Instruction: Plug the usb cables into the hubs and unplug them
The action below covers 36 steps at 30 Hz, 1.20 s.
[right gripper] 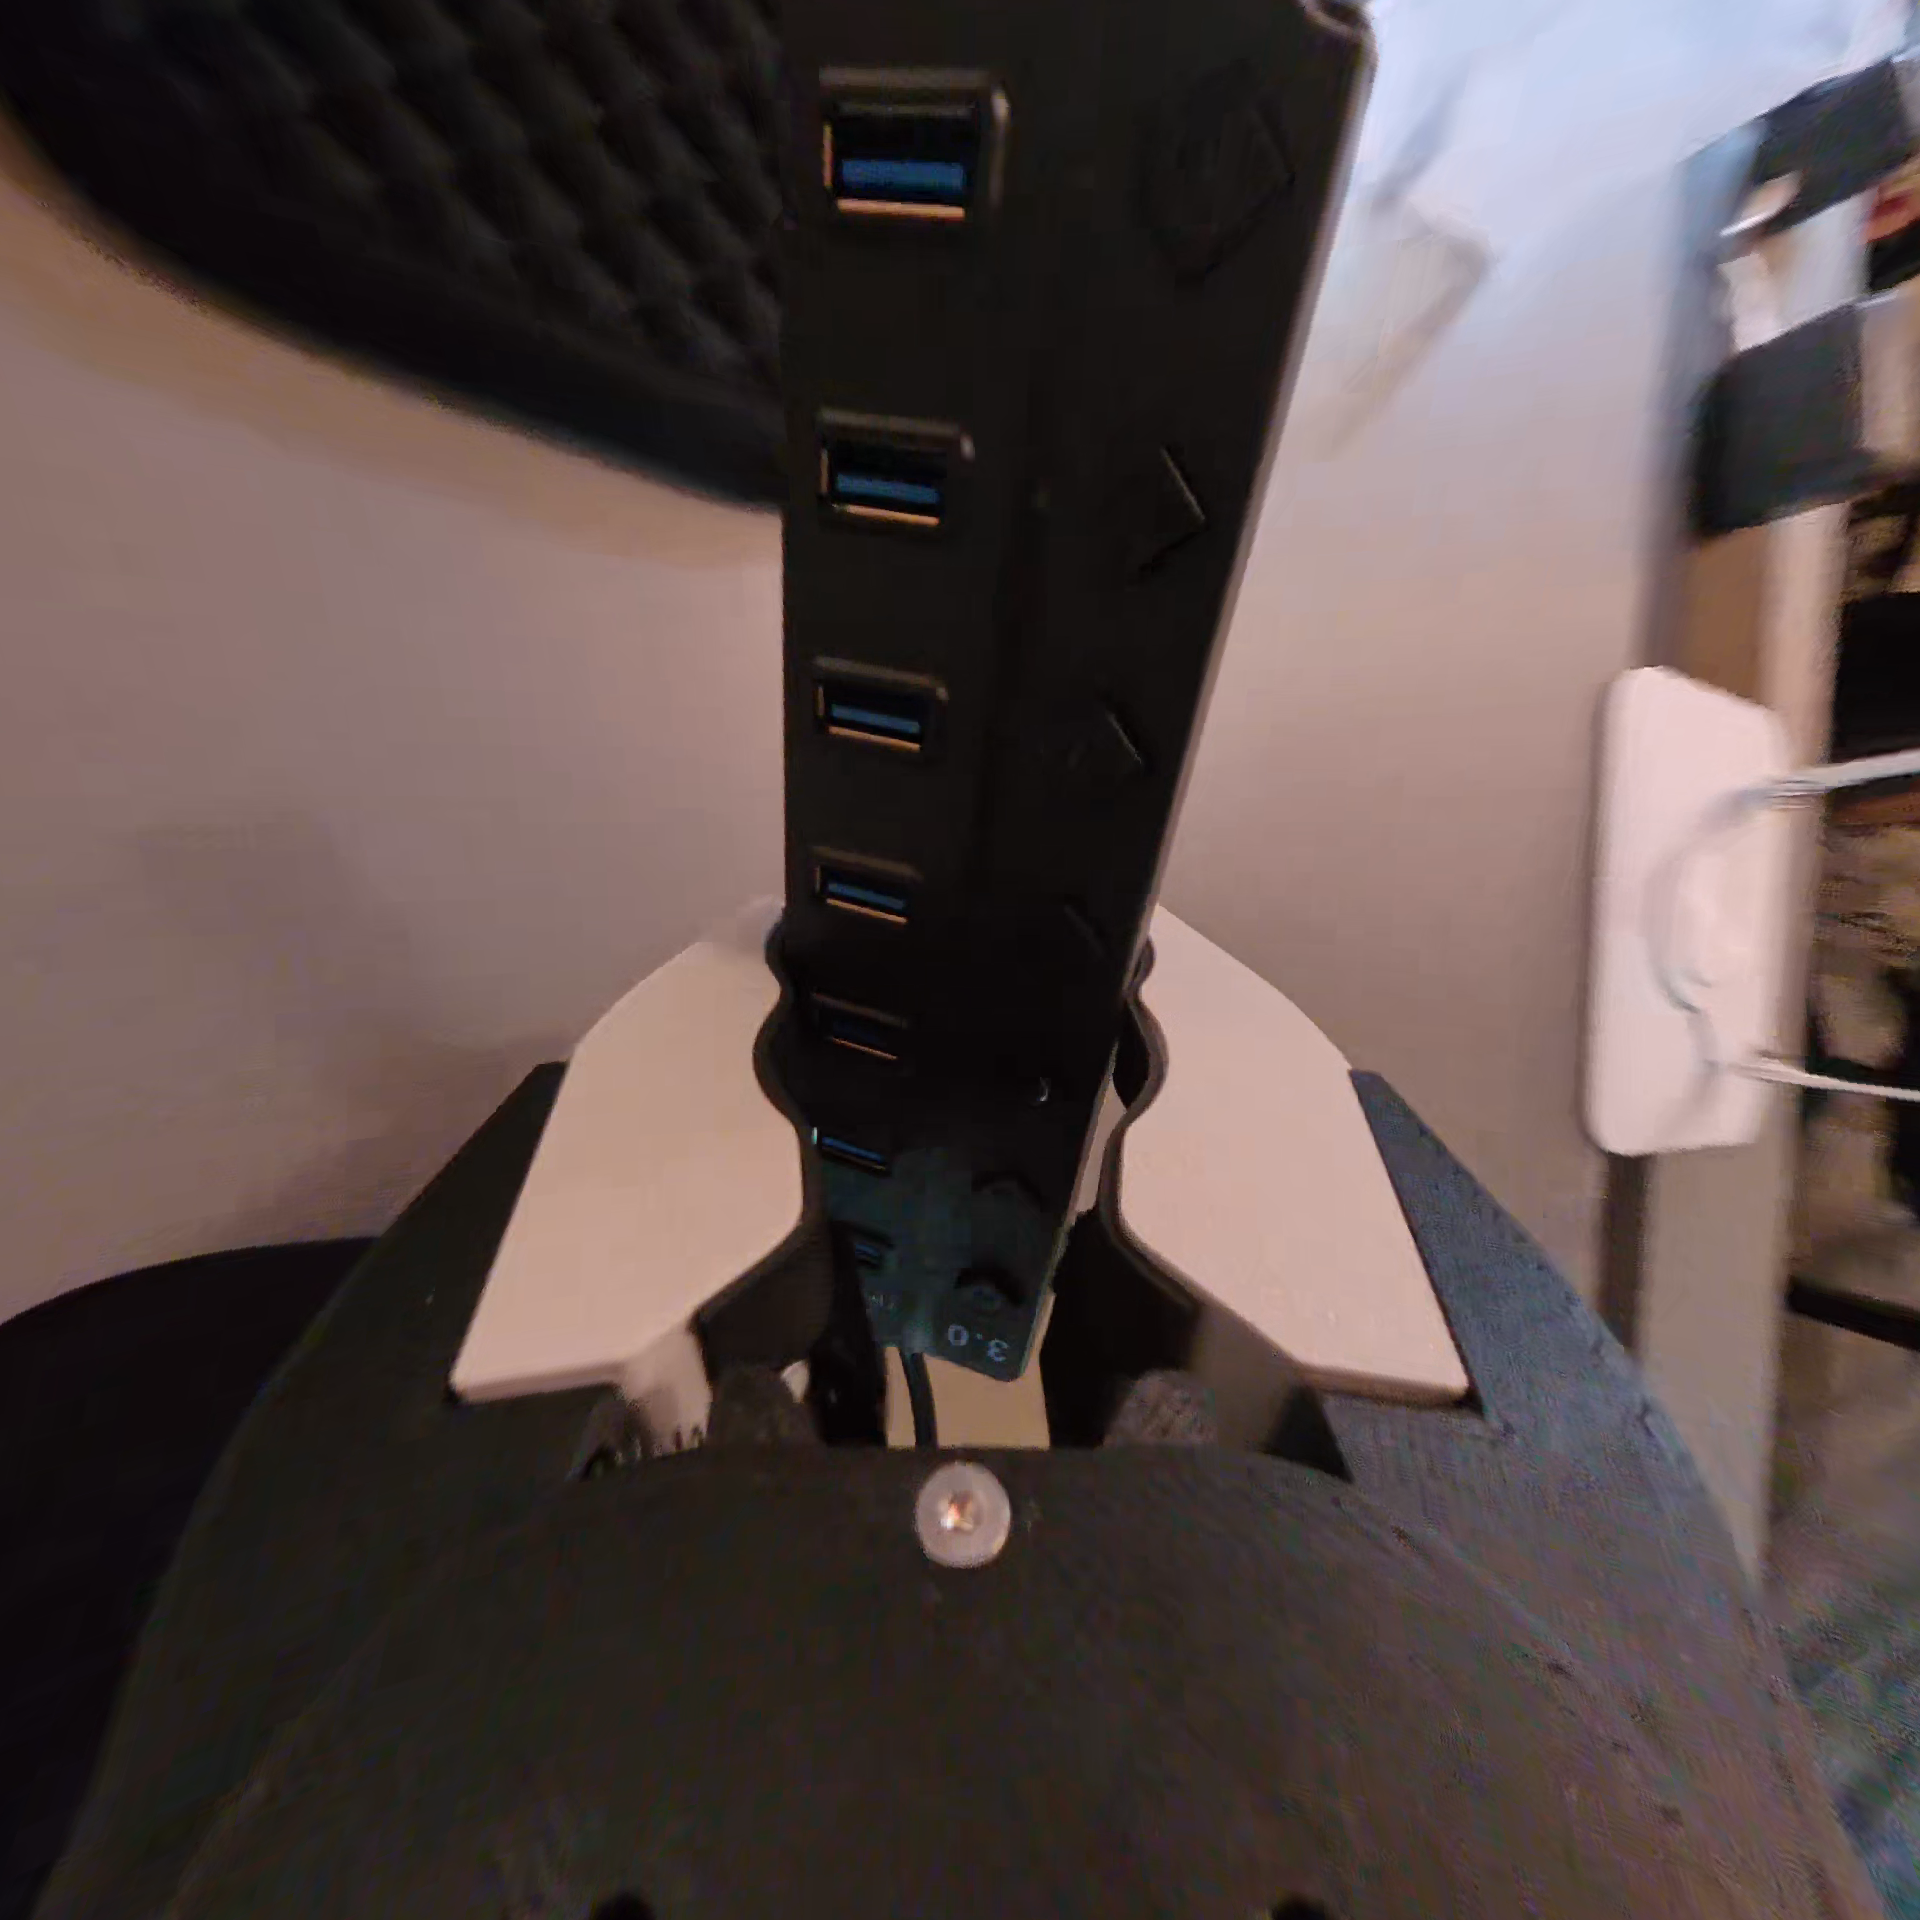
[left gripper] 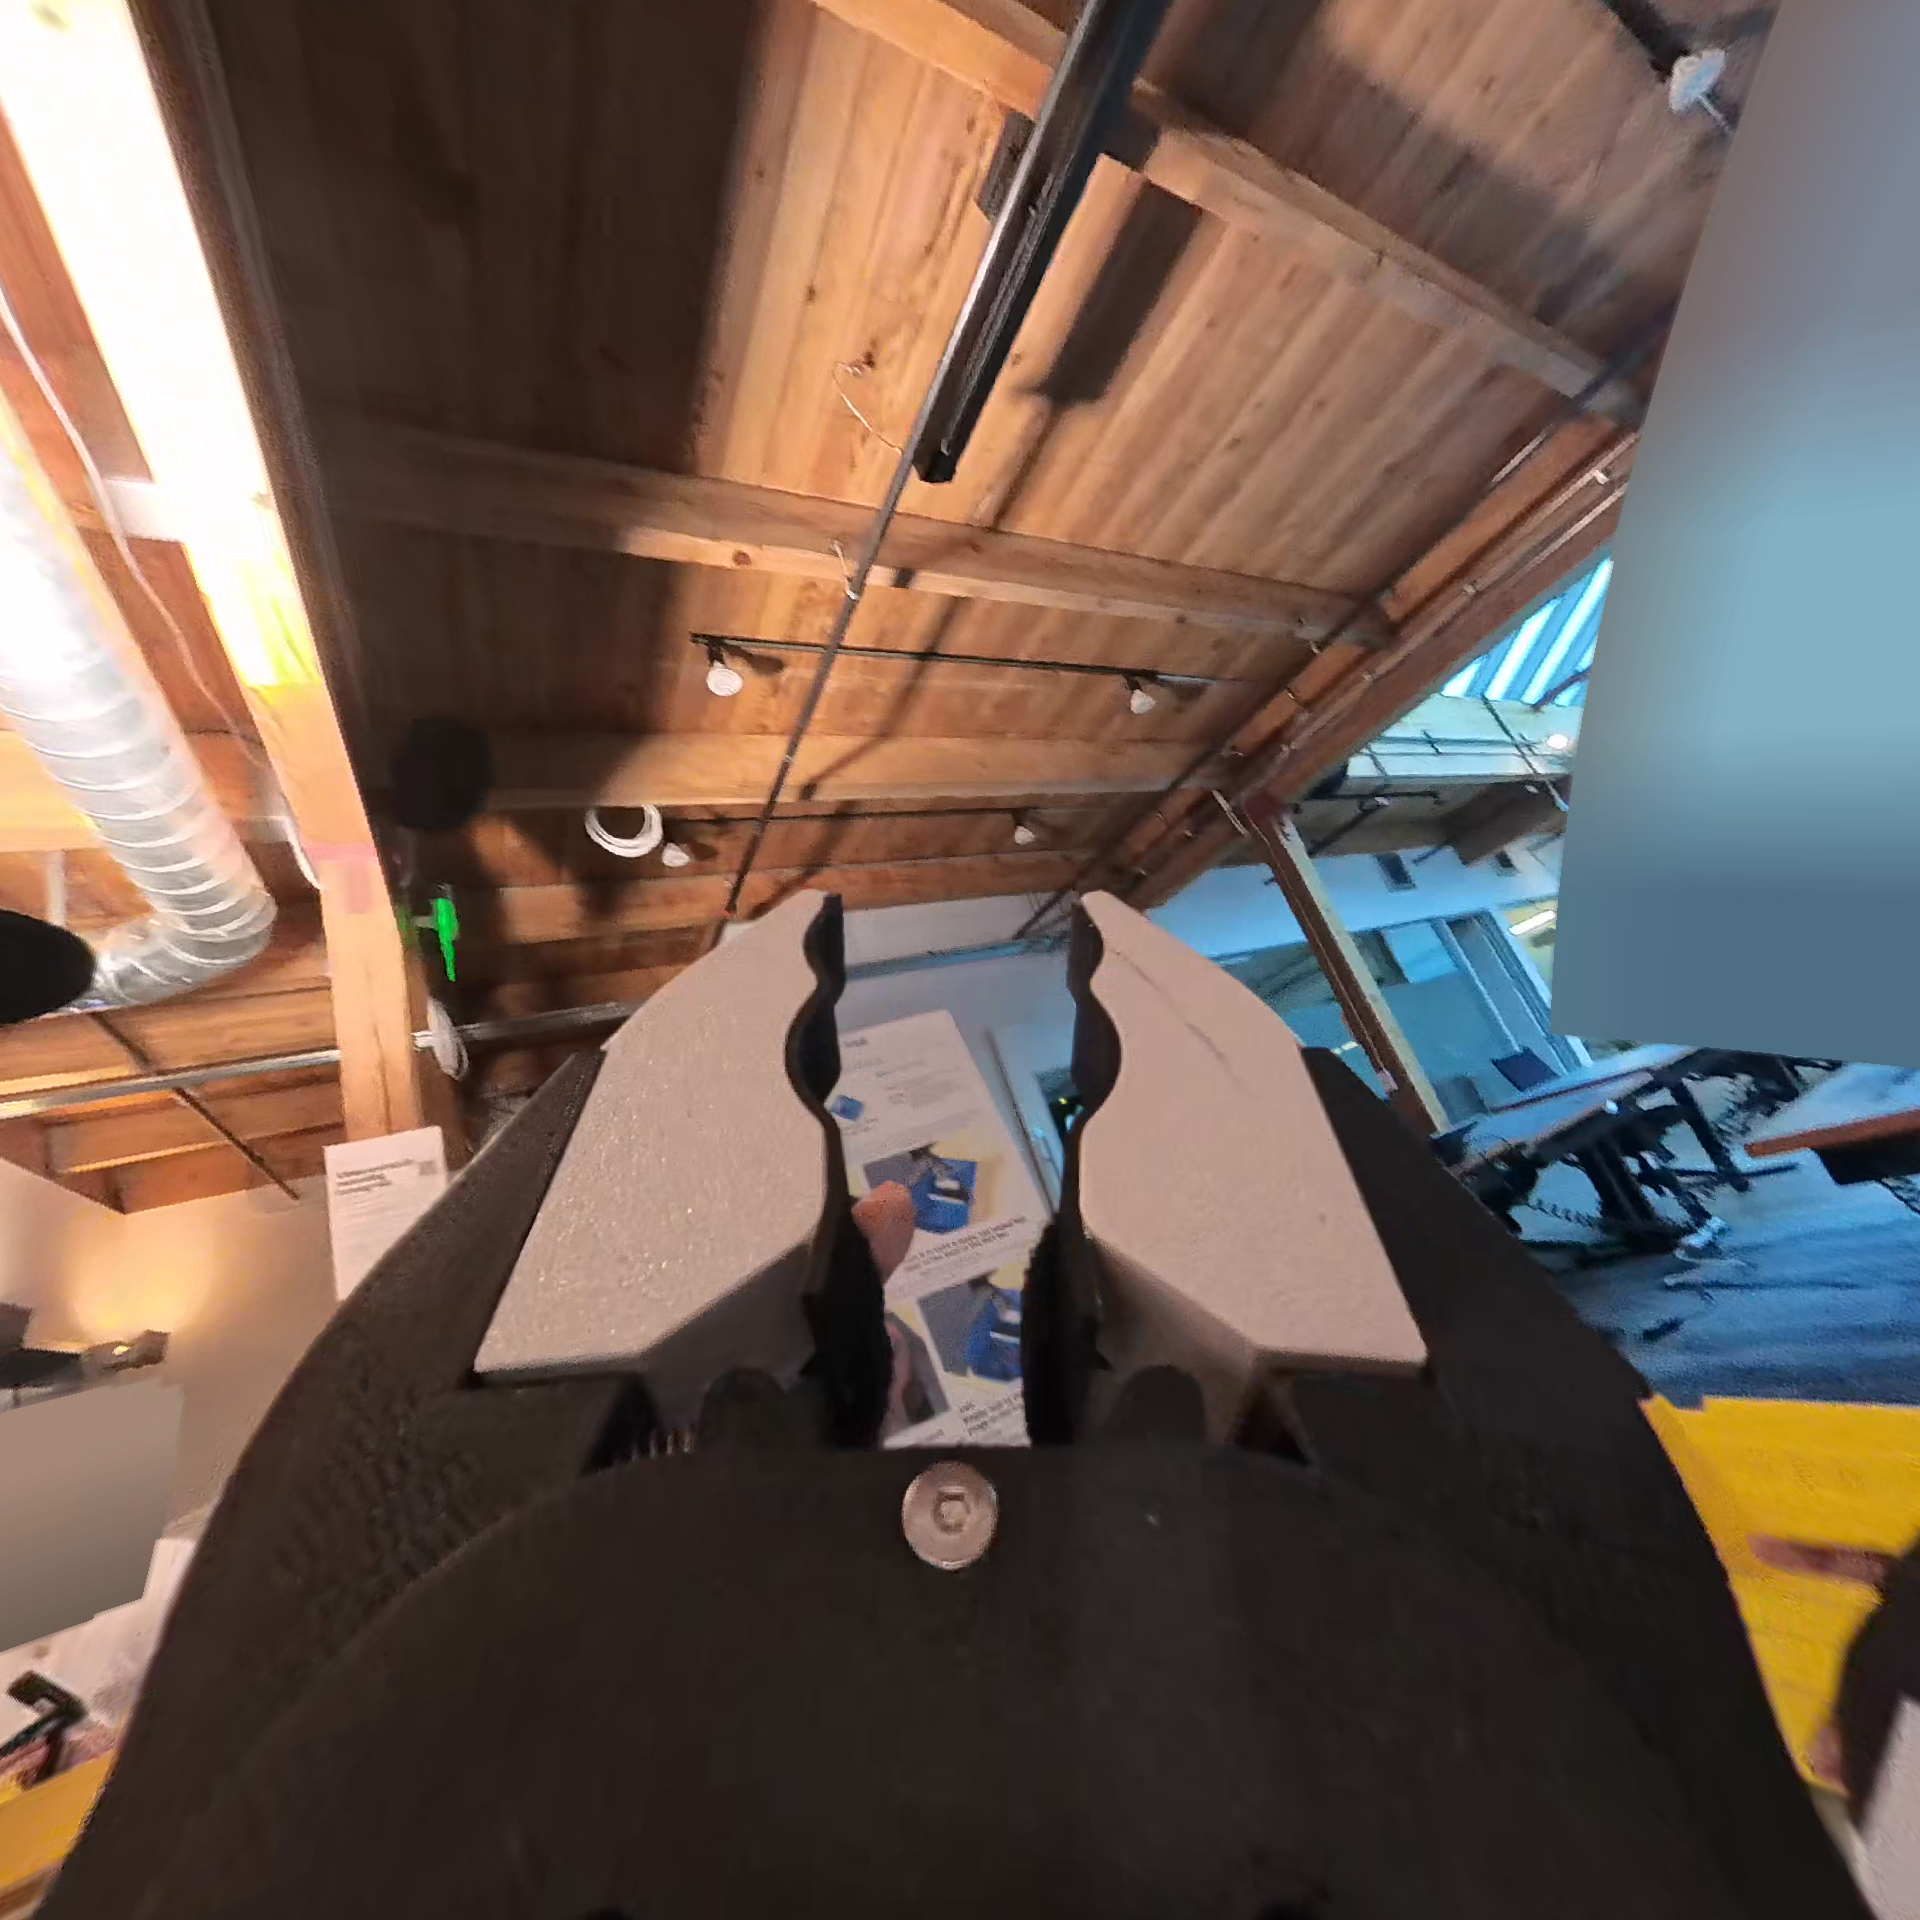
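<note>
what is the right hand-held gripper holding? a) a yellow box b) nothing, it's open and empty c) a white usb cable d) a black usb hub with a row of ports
d: in the right wrist view the right hand-held gripper is shut on the long black usb hub, whose row of blue-tongued ports runs up away from the fingers, all of them empty.
</note>
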Available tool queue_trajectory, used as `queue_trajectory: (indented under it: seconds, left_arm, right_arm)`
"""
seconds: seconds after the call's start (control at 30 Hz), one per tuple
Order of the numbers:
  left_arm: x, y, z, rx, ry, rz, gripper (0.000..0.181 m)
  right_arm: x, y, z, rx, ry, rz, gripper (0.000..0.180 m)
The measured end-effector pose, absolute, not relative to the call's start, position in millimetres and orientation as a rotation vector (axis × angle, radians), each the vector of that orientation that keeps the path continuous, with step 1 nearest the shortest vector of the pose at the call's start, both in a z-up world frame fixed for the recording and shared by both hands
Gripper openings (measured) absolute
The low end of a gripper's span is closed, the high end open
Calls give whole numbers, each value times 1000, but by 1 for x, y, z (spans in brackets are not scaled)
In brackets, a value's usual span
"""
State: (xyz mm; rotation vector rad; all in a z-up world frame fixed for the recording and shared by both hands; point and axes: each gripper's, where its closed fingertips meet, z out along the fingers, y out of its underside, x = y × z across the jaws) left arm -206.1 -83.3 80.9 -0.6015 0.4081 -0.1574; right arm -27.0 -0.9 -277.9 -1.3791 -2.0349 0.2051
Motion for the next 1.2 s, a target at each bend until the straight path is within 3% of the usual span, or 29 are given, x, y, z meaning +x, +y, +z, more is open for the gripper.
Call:
queue_trajectory:
  seconds: [0.2,1.2]
  left_arm:
    - [-218,-85,82,-589,382,-106,41]
    - [-233,-77,73,-673,424,11,40]
  right_arm:
    - [-18,1,-325,-1512,-2201,158,59]
    - [-4,61,-341,-1857,-1826,174,59]
